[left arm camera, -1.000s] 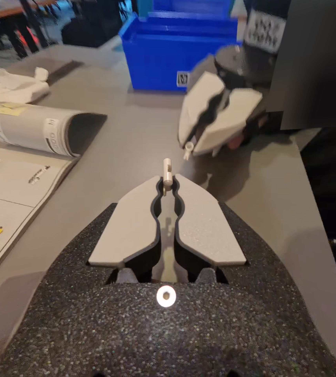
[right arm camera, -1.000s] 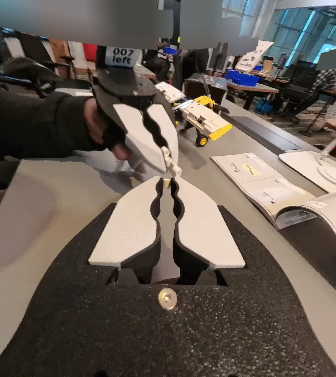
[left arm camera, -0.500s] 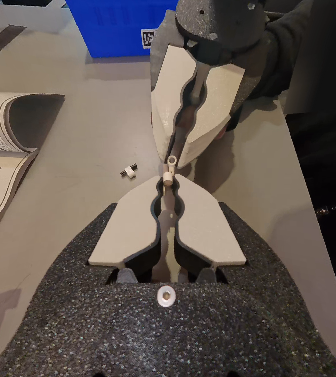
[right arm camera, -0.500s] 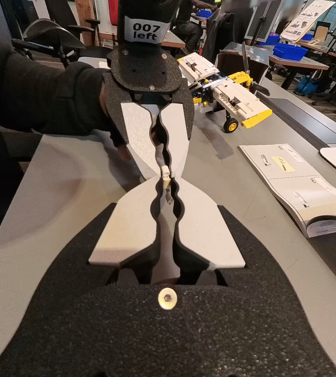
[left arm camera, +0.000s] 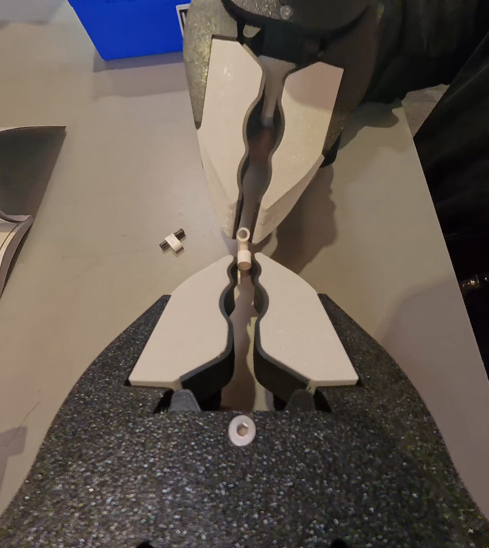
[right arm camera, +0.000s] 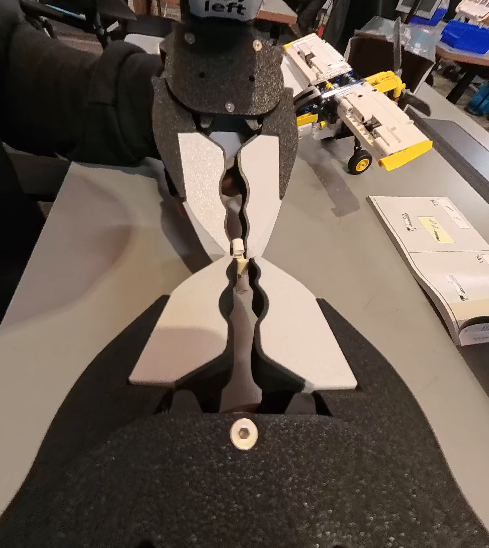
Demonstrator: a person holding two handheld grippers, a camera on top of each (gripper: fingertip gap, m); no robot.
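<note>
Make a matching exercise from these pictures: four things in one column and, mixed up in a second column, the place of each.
Things:
1. white peg
2. small black and white piece
3. toy plane
4. open booklet

Places:
A. standing on the table, behind the left tongs
B. lying flat to the right of the right tongs
C. pinched at the tip of the left tongs
D. lying loose on the table, left of both tongs' tips

Pairs: 1-C, 2-D, 3-A, 4-B

Grey table [right arm camera: 341, 267] bears booklet [right arm camera: 450, 255]; toy plane [right arm camera: 356, 112]; small connector [left arm camera: 172, 243].
</note>
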